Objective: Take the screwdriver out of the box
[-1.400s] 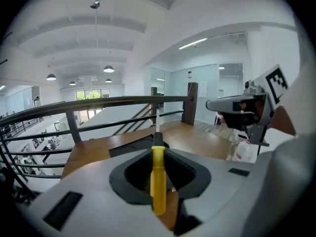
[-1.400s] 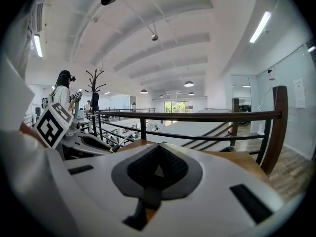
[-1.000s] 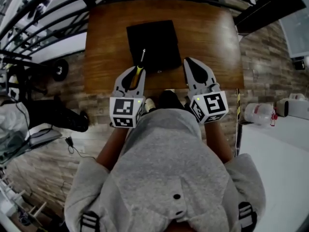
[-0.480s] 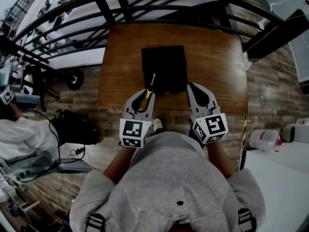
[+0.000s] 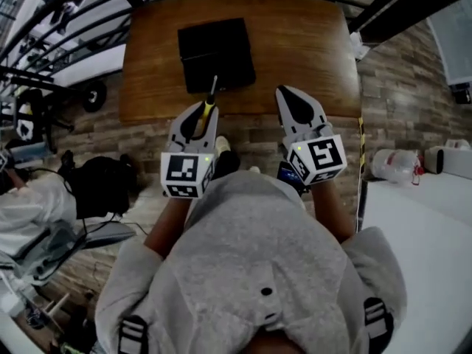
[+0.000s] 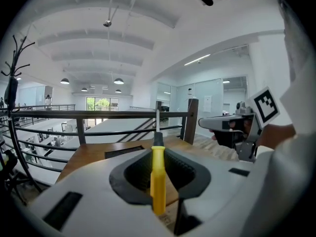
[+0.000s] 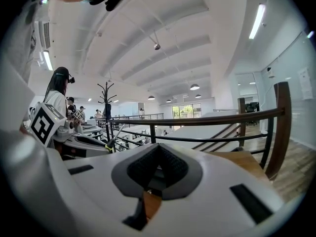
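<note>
A screwdriver (image 5: 209,106) with a yellow handle (image 6: 158,179) and a thin metal shaft (image 6: 157,120) is clamped in my left gripper (image 5: 206,105), pointing forward towards the table. The black box (image 5: 216,54) lies flat on the wooden table (image 5: 302,50), just beyond the shaft's tip; in the left gripper view the box (image 6: 126,152) shows low behind the handle. My right gripper (image 5: 285,94) hovers beside the left one near the table's front edge, jaws together with nothing between them. In the right gripper view the left gripper (image 7: 84,144) appears at the left.
A black metal railing (image 6: 98,115) runs behind the table. Brick-patterned floor (image 5: 398,102) surrounds it. A white jug (image 5: 394,167) and a white counter (image 5: 420,249) stand at the right, a dark bag (image 5: 99,190) and cables at the left. People stand in the distance (image 7: 59,98).
Both grippers have drawn back a little from the box and risen, the left one still carrying the screwdriver. The head camera's aim has also shifted.
</note>
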Demonstrator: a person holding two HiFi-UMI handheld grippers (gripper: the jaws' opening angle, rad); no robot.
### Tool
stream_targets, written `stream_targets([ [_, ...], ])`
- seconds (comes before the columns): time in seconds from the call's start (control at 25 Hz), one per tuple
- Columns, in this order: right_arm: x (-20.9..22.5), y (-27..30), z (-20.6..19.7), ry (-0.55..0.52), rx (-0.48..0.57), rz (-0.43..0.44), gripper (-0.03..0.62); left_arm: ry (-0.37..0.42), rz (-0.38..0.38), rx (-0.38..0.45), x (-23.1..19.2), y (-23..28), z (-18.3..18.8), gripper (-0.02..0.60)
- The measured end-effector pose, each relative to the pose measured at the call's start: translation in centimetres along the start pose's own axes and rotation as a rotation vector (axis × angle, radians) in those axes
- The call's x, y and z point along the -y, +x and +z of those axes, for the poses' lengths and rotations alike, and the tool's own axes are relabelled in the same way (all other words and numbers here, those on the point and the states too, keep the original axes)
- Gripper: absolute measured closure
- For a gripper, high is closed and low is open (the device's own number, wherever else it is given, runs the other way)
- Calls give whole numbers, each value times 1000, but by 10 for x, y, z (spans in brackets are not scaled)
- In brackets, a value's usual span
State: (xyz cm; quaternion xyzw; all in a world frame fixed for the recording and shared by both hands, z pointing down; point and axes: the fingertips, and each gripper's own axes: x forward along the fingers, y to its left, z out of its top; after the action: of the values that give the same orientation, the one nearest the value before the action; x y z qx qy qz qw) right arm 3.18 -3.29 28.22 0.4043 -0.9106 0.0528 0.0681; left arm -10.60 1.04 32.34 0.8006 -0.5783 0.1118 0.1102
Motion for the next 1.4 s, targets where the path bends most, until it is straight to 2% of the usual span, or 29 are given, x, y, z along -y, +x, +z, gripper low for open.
stream_targets([
  [0.16, 9, -55, -15, 15, -27, -28, 577, -35, -8, -27, 45, -23, -17, 497],
  [0.48, 2, -122, -21, 8, -2, -18, 577, -23, 31, 0, 91, -69, -25, 497],
  [0.68, -10, -133, -28, 11, -5, 25, 577, -29, 52, 18, 102, -90, -23, 497],
  [0.88, -21, -154, -41, 26, -12, 30, 579, -32, 54, 30, 117, -111, -29, 497],
  [1.08, -15, -168, -38, 14, -5, 25, 577, -26, 48, 36, 130, -111, -27, 497],
  [1.4, -17, -166, -33, 15, -2, 22, 578, -23, 51, 34, 127, -116, -25, 497],
])
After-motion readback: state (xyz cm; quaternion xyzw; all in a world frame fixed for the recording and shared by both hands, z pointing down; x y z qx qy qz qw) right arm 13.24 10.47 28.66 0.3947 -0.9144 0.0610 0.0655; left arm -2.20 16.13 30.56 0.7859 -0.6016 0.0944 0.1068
